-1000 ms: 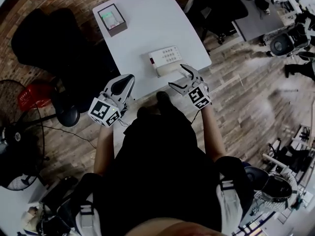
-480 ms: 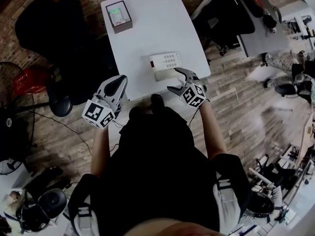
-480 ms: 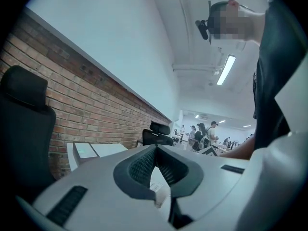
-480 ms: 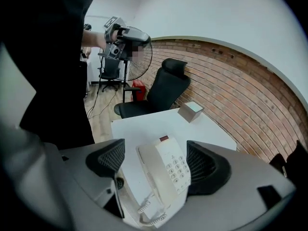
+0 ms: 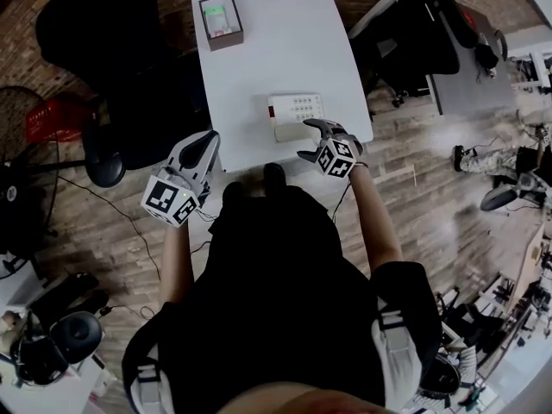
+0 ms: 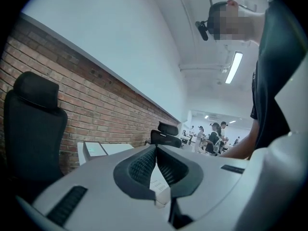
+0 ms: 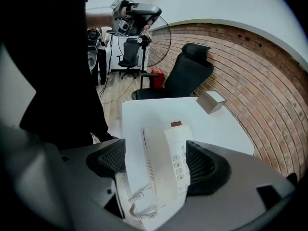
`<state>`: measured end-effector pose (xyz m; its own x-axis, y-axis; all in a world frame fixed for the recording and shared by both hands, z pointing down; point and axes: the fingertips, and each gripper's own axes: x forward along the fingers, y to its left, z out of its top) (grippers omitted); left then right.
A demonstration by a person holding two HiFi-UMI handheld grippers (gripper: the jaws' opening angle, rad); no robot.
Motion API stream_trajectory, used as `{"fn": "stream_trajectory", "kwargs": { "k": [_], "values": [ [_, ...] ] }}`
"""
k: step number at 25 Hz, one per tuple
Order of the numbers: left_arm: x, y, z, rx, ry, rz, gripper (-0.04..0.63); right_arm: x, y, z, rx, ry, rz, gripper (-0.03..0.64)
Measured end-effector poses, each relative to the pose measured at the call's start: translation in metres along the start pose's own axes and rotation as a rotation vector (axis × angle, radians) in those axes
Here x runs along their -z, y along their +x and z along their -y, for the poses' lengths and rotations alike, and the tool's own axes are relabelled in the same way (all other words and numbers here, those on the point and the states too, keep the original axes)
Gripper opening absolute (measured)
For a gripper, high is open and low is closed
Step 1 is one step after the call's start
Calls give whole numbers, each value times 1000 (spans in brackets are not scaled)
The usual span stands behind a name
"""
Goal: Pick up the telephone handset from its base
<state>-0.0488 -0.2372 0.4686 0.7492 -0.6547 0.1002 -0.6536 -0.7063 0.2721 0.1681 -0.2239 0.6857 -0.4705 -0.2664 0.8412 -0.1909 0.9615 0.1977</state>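
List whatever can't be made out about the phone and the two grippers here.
- Head view: the right gripper covers the handset's near edge, so touch can't be judged.
- Right gripper view: one jaw hides some keypad keys, and the gripper's body cuts off the coiled cord.
- Head view: the box's contents are too small to tell.
- Left gripper view: the left gripper's own body fills the lower picture, and the handset doesn't show.

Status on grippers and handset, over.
Right gripper open, facing handset on base. Left gripper shut, empty. Nothing in the way.
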Motion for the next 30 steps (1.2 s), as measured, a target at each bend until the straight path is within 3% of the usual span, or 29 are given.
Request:
{"fn": "stream_trajectory", "kwargs": {
  "k": [18, 30],
  "values": [
    [5, -13, -2, -116, -25, 5, 23, 42, 45, 9, -187, -108, -97, 371],
    [6, -20, -1, -145, -24, -6, 23, 54, 61, 9, -217, -113, -115, 332]
  ]
}}
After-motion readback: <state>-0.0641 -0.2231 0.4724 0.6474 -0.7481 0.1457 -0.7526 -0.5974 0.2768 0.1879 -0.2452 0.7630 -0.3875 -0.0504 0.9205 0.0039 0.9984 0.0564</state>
